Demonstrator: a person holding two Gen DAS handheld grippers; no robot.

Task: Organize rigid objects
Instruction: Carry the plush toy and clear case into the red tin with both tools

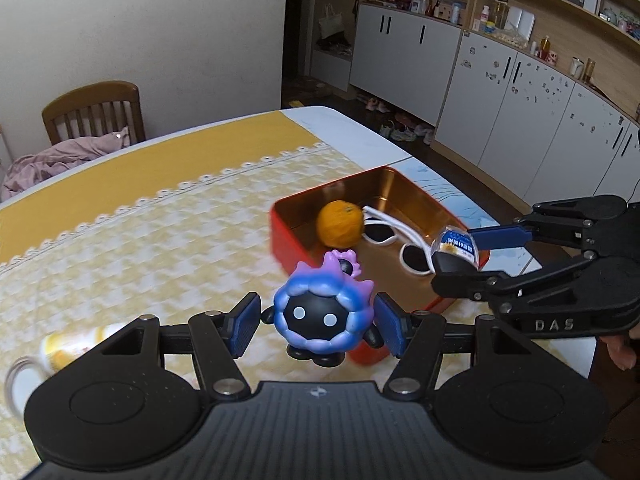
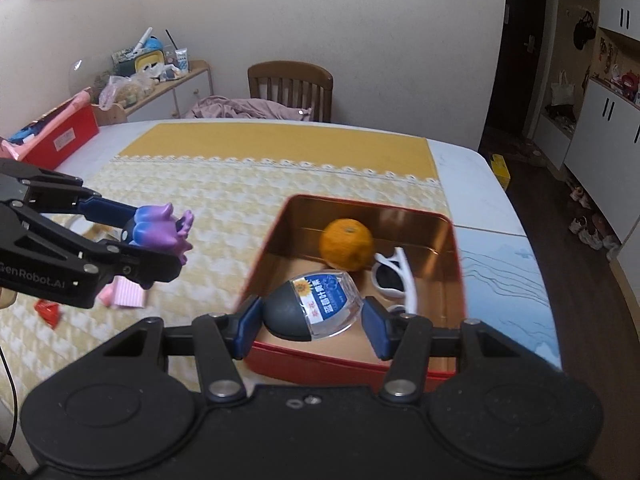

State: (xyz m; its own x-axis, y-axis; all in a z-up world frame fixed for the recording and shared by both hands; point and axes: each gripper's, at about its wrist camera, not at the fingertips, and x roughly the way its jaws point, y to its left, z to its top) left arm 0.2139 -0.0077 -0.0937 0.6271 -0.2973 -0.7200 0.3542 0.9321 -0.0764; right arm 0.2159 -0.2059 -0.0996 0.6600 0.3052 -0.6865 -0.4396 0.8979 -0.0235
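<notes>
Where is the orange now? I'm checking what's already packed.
In both wrist views the orange lies inside the red tin, toward its far wall, beside the white sunglasses.

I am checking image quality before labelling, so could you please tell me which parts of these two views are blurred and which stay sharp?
Left wrist view: the toy held in the left gripper is sharp, while the tablecloth and red tin are smeared. Right wrist view: the capsule in the right gripper is crisp, while the sunglasses and tin edge are blurred; both views bend straight lines.
</notes>
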